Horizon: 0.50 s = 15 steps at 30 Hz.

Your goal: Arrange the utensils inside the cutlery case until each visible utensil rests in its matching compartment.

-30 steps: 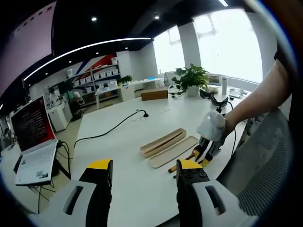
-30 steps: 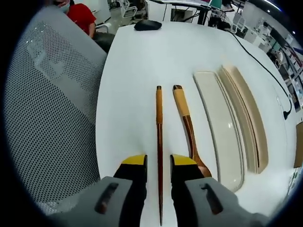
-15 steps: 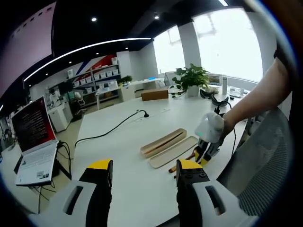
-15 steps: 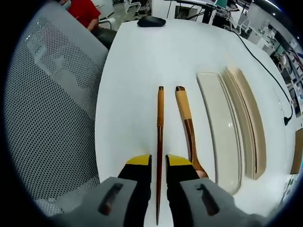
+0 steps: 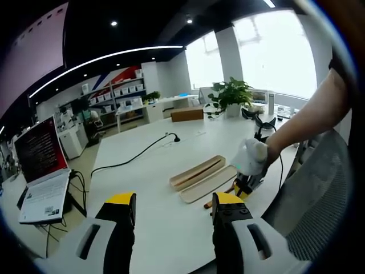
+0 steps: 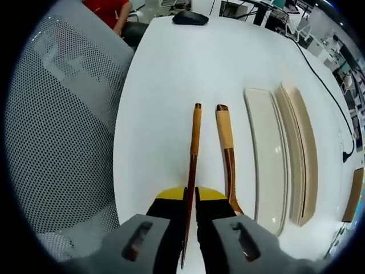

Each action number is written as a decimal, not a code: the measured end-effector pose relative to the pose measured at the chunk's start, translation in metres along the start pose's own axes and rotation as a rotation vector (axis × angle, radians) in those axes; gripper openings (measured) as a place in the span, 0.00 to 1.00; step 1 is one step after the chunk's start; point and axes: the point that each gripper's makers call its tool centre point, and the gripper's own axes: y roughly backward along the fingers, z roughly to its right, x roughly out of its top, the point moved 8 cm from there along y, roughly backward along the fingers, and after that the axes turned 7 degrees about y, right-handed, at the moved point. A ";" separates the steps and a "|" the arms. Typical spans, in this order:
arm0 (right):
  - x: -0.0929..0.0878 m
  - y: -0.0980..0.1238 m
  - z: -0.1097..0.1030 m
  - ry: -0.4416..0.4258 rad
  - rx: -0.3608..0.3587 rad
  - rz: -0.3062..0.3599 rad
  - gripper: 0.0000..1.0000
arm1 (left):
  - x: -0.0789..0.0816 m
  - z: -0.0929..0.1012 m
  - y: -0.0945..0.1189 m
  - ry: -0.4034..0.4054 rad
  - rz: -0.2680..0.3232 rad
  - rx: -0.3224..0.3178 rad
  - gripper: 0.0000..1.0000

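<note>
In the right gripper view a dark wooden chopstick (image 6: 194, 148) with a tan handle runs up from between my right gripper's (image 6: 190, 197) yellow-tipped fingers, which are shut on it. Right of it a wooden spoon (image 6: 227, 149) lies flat on the white table. Further right sit the cream lid (image 6: 266, 154) and the tan cutlery case (image 6: 301, 149), side by side. In the left gripper view my left gripper (image 5: 172, 206) stands open over the table with nothing between its fingers. The case (image 5: 197, 171), lid (image 5: 207, 183) and right gripper (image 5: 246, 178) lie ahead of it.
A grey mesh chair back (image 6: 57, 125) stands against the table edge left of the chopstick. A black mouse (image 6: 190, 18) lies at the table's far end. A black cable (image 5: 137, 153), a laptop (image 5: 41, 171) and a potted plant (image 5: 232, 95) sit around the table.
My right gripper has gone from open around the chopstick to shut on it. The chopstick's handle end has tilted slightly. The left gripper has not moved.
</note>
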 end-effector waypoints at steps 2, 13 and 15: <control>0.001 0.000 0.000 0.010 0.001 -0.017 0.01 | 0.000 0.000 0.000 0.000 0.000 0.000 0.55; -0.003 0.002 0.001 -0.050 0.003 0.021 0.00 | 0.000 0.000 0.001 0.004 0.005 0.003 0.55; -0.005 0.002 0.002 -0.062 0.007 0.035 0.00 | 0.000 0.000 0.001 0.003 0.006 0.003 0.55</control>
